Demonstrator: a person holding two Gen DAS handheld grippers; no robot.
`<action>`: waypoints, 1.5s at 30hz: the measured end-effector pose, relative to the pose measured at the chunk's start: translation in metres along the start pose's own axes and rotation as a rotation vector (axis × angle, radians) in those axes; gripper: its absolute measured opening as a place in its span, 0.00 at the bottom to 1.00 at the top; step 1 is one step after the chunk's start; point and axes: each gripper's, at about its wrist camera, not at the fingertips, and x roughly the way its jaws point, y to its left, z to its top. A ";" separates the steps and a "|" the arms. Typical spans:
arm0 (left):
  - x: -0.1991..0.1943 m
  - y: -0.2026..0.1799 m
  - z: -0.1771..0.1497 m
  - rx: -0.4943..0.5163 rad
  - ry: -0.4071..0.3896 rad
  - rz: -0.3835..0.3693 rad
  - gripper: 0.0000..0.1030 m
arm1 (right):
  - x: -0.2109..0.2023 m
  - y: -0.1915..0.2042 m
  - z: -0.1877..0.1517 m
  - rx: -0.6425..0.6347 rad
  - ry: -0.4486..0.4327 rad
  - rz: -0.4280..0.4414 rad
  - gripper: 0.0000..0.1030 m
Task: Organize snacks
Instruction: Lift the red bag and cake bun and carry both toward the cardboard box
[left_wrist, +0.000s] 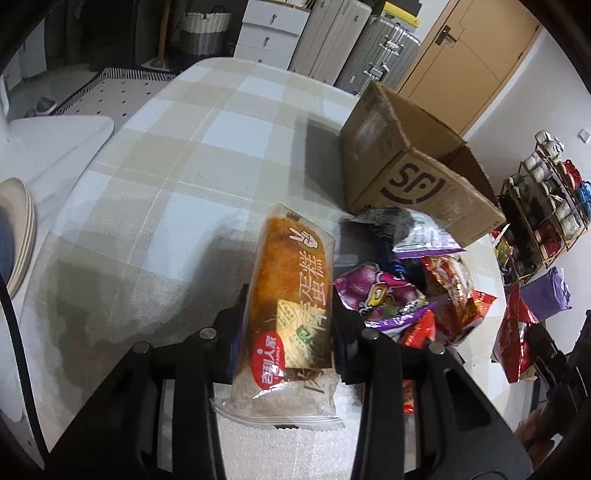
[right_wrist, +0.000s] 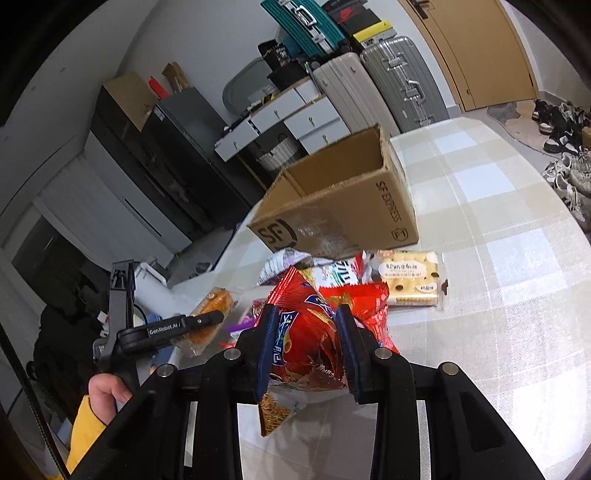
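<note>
My left gripper (left_wrist: 290, 314) is shut on a clear-wrapped orange cake bar (left_wrist: 291, 295), held above the table. That cake bar also shows in the right wrist view (right_wrist: 212, 314) with the left gripper (right_wrist: 207, 319) on it. My right gripper (right_wrist: 306, 332) is shut on a red snack bag (right_wrist: 314, 332), lifted over the snack pile (left_wrist: 413, 295). An open SF cardboard box (left_wrist: 417, 166) stands behind the pile; it also shows in the right wrist view (right_wrist: 332, 206). A pale cracker pack (right_wrist: 410, 277) lies at the pile's right edge.
The table has a beige and white checked cloth (left_wrist: 192, 155). Stacked plates (left_wrist: 22, 236) sit at the left edge. Suitcases (right_wrist: 402, 81), white drawers (right_wrist: 288, 114) and a wooden door (left_wrist: 476, 55) stand beyond the table. Shoes (right_wrist: 569, 158) lie on the floor at right.
</note>
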 end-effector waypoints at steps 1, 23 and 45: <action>-0.003 -0.001 -0.001 0.002 -0.006 -0.005 0.32 | -0.003 0.001 0.001 0.001 -0.010 0.003 0.32; -0.054 -0.043 -0.003 0.077 -0.053 -0.101 0.32 | -0.029 0.009 0.034 0.041 -0.085 0.013 0.31; -0.041 -0.149 0.135 0.246 -0.048 -0.162 0.32 | 0.012 0.032 0.163 0.053 -0.076 0.067 0.31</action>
